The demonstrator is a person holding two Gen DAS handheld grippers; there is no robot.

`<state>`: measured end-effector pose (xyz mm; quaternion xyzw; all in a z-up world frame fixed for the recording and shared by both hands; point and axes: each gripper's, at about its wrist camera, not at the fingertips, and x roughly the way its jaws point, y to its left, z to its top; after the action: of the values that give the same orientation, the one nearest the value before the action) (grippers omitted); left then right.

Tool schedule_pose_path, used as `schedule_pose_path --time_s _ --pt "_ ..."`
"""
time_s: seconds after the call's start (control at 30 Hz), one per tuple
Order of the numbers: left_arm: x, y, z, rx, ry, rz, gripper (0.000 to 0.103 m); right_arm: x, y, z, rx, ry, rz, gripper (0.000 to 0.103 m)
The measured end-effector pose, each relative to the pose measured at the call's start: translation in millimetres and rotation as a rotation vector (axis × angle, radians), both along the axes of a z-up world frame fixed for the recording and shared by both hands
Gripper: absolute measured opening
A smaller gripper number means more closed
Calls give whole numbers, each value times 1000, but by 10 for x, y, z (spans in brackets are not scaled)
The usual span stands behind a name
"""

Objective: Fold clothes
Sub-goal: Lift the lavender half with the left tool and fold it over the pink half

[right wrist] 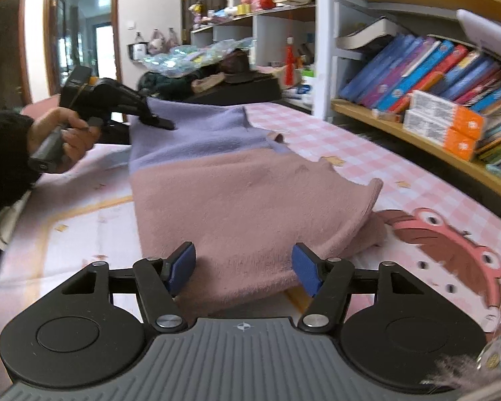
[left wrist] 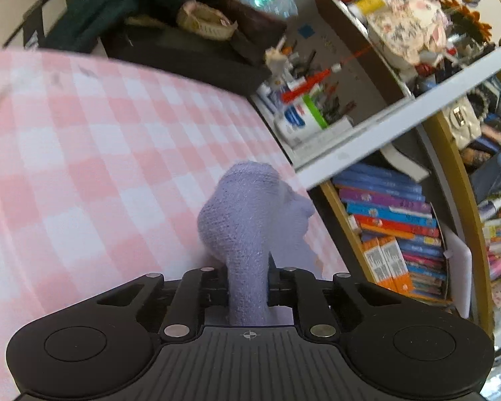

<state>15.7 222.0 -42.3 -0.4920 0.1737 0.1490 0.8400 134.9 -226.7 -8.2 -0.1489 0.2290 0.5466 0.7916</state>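
Note:
A knitted garment, lilac at the far end (right wrist: 197, 127) and dusty pink at the near end (right wrist: 250, 200), lies on the pink checked table cover (right wrist: 317, 133). My left gripper (left wrist: 248, 284) is shut on a bunch of the lilac fabric (left wrist: 250, 214) and lifts it off the cover; it also shows in the right wrist view (right wrist: 157, 120) at the garment's far left corner. My right gripper (right wrist: 245, 267) is open, its blue pads (right wrist: 183, 264) standing either side of the pink near edge without touching it.
A bookshelf (right wrist: 417, 133) full of books runs along the right of the table. A white shelf unit (left wrist: 367, 133) with clutter stands behind it. Dark bags and clothes (right wrist: 237, 80) pile at the table's far end. A cartoon crab print (right wrist: 451, 250) marks the cover.

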Motion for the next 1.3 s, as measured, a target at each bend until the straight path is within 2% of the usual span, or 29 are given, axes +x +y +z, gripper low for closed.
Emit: schedule_pose_path --time_s 0.27,0.37,0.53,0.8,0.93,1.0,1.07,1.17,1.2,1.27,1.3 --pt "-267 308 69 26 -21 79 13 -40 448 -10 -15 -13 62 62" --pt "-313 328 69 32 -24 66 14 -52 465 -35 -15 -10 65 62" --pt "-370 207 201 96 -53 36 13 -36 465 -66 -15 9 54 62" --pt "-320 -168 720 219 -150 -58 13 -34 479 -66 -19 12 47 62" --pt "-188 -620 1031 351 -211 -180 14 -40 472 -69 -20 11 47 62" --pt "-97 -940 1123 438 -201 -272 14 -40 471 -69 -20 12 48 62" --pt "29 -1311 1107 515 -138 -384 16 -40 470 -68 -19 13 48 62" --pt "198 -1751 907 557 -26 -550 25 -43 463 -66 -17 15 50 62" --pt "232 -1836 835 574 1 -571 27 -40 462 -67 -16 18 50 63" --pt "296 -2001 694 610 53 -608 37 -31 446 -71 -11 31 51 63" --pt "294 -2053 667 636 54 -615 40 -22 444 -69 -10 35 52 63"
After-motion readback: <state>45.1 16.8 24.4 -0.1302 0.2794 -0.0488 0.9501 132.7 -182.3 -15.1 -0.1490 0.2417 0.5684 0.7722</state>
